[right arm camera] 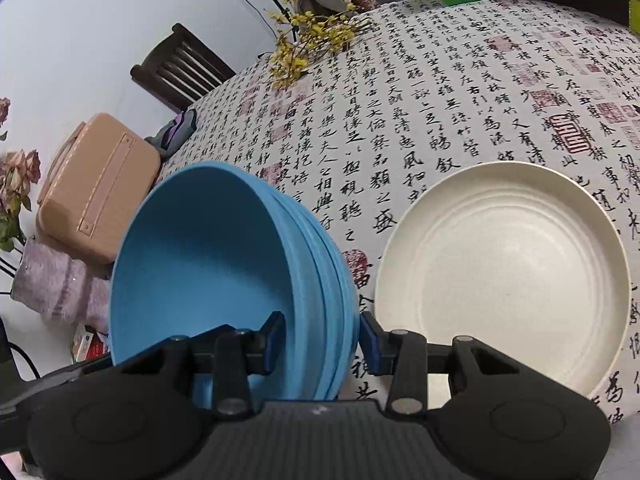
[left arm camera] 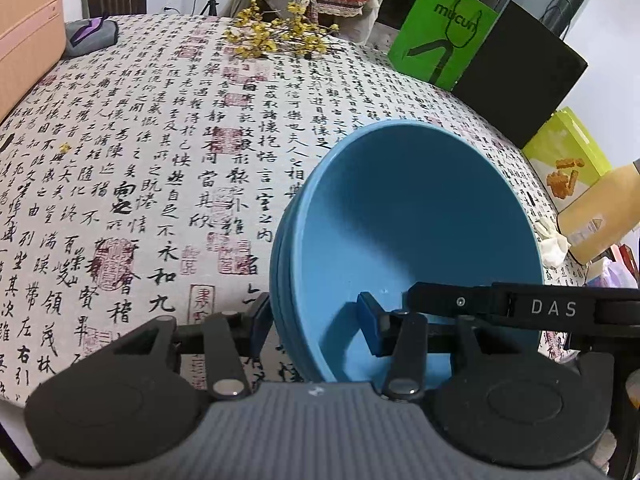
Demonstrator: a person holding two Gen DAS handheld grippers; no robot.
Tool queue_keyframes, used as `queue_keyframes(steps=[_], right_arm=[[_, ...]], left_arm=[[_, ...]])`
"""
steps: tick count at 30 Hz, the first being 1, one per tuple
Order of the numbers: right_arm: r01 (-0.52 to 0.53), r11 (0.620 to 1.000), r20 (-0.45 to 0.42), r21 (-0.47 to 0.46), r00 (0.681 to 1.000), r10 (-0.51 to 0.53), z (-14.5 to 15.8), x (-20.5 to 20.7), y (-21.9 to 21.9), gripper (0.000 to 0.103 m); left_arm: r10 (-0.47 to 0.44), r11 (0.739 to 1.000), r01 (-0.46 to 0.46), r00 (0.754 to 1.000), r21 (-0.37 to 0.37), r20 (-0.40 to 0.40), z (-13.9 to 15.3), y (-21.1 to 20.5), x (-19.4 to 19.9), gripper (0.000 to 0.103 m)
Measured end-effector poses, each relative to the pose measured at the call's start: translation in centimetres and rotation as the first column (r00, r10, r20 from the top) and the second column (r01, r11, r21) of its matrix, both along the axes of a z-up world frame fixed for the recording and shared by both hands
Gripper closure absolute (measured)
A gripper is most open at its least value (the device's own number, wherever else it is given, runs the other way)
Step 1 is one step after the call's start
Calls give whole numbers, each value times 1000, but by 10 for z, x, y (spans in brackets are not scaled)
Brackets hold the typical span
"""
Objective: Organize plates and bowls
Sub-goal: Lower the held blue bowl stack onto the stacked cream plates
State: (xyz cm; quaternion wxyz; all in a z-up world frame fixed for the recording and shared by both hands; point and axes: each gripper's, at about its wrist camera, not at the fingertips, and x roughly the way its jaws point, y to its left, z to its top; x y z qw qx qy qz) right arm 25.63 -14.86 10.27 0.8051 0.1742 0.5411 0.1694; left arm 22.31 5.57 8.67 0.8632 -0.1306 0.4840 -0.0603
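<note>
Both grippers, left and right, are part-closed on opposite rims of the nested stack of matte blue plastic bowls, beside the cream ribbed plate. You likely hold something light, stiff and slick, so keep each pad pair straddling the rim wall.

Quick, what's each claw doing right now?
Left gripper: shut on the stack of blue bowls.
Right gripper: shut on the same stack, opposite rim.
</note>
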Motion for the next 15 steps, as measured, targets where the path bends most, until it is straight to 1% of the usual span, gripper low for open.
queue_keyframes(steps=[15], right_arm=[[79, 997, 20, 7, 997, -79, 3, -3, -53, 63]], left_arm=[[-81, 997, 81, 997, -2, 9, 0, -50, 13, 57]])
